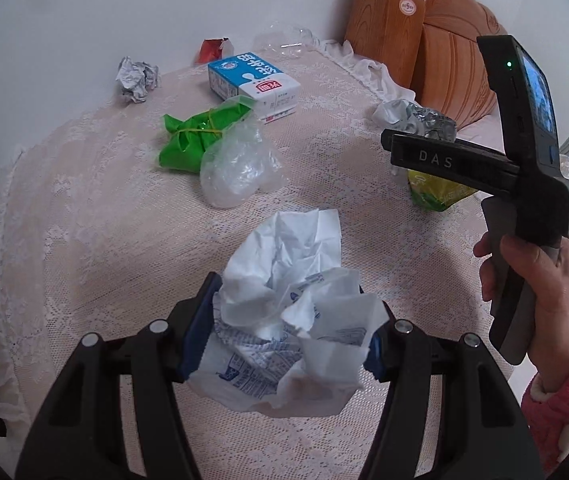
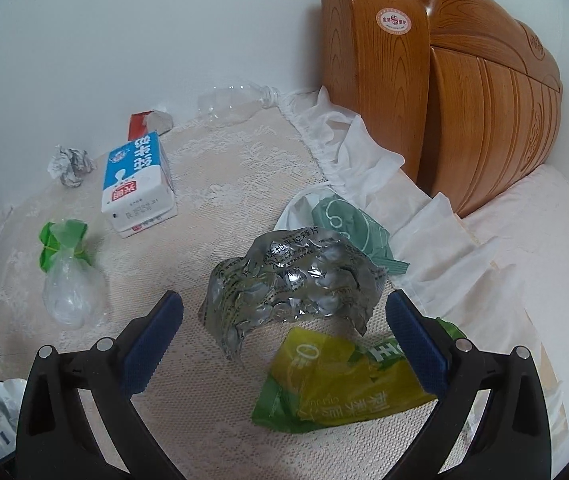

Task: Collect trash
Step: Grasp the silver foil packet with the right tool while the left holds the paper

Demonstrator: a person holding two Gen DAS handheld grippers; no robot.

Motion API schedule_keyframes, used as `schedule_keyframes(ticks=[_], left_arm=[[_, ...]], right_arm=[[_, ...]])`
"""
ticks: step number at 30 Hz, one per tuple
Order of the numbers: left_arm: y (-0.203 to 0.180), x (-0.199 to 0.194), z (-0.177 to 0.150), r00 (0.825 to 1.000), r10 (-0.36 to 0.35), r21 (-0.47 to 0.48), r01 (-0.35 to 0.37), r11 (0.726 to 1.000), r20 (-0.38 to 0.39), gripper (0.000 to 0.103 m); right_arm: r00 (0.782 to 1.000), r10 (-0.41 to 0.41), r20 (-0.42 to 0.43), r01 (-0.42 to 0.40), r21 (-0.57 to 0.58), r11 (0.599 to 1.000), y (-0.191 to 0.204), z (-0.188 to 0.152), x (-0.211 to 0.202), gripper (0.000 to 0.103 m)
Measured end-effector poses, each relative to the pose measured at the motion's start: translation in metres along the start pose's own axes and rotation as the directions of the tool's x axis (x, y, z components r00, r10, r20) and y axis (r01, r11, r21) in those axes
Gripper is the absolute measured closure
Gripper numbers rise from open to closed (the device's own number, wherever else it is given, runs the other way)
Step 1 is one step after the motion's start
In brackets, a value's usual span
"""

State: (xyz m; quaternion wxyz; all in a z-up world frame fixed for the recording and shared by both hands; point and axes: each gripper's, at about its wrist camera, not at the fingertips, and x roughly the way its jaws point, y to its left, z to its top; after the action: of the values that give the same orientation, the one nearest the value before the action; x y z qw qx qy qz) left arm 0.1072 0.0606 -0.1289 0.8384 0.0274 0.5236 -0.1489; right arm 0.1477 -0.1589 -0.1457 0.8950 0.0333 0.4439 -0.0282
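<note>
1. Right-wrist view: the pink lace-covered table (image 2: 220, 184) is the landmark and carries all the loose trash. A carved wooden headboard (image 2: 444, 92) stands beyond its far right edge.
2. The blue-and-white milk carton (image 2: 138, 186) lies on its side toward the far left of the table, long axis running away from the camera. It is well apart from both grippers.
3. The crumpled white printed paper wrapper (image 1: 296, 320) sits at the near edge of the table in the left-wrist view. The left gripper (image 1: 290, 330) is closed on it, one blue pad pressing each side.
4. The crumpled silver foil blister sheet (image 2: 292, 284) lies right of the table's centre. It is straight ahead of the right gripper (image 2: 284, 334), whose jaws stand wide apart and hold nothing. The sheet's long axis runs roughly across the gap between the pads, tilted slightly.
5. The yellow-green plastic snack wrapper (image 2: 336, 384) lies on the table nearer the camera than the foil and just beside it, partly inside the jaw gap, against the right pad.
6. Judgement: the right gripper is the nearer one to both the foil and the snack wrapper. The snack wrapper is the closer target; a short forward advance would bring the foil between the pads.
7. The green plastic bundle with a clear plastic bag (image 2: 66, 268) lies at the table's left side.
8. The small grey crumpled paper ball (image 2: 70, 164) rests near the table's far left edge.
</note>
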Motion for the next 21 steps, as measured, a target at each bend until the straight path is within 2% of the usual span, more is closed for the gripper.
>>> schedule_keyframes(ticks=[6, 8, 9, 15, 21], left_arm=[[0.007, 0.005, 0.0, 1.0, 0.003, 0.0, -0.003, 1.0, -0.006, 0.044], [0.007, 0.004, 0.0, 1.0, 0.008, 0.002, -0.008, 1.0, -0.002, 0.044], [0.006, 0.003, 0.0, 1.0, 0.008, 0.003, -0.008, 1.0, 0.001, 0.044], [0.001, -0.012, 0.001, 0.999, 0.015, 0.009, -0.015, 1.0, 0.029, 0.044], [-0.017, -0.037, -0.003, 0.998, 0.015, 0.036, -0.017, 0.999, 0.059, 0.044]], right_arm=[[1.0, -0.008, -0.004, 0.007, -0.01, 1.0, -0.008, 0.005, 0.018, 0.003], [1.0, 0.022, 0.002, -0.022, -0.012, 1.0, -0.01, 0.006, 0.017, 0.019], [0.999, 0.039, -0.004, -0.039, -0.013, 0.999, -0.011, 0.008, 0.017, 0.032], [0.995, 0.101, 0.024, -0.1, -0.014, 0.995, -0.009, 0.012, -0.003, 0.035], [0.976, 0.198, 0.09, -0.197, -0.024, 0.98, -0.006, 0.011, -0.061, 0.035]])
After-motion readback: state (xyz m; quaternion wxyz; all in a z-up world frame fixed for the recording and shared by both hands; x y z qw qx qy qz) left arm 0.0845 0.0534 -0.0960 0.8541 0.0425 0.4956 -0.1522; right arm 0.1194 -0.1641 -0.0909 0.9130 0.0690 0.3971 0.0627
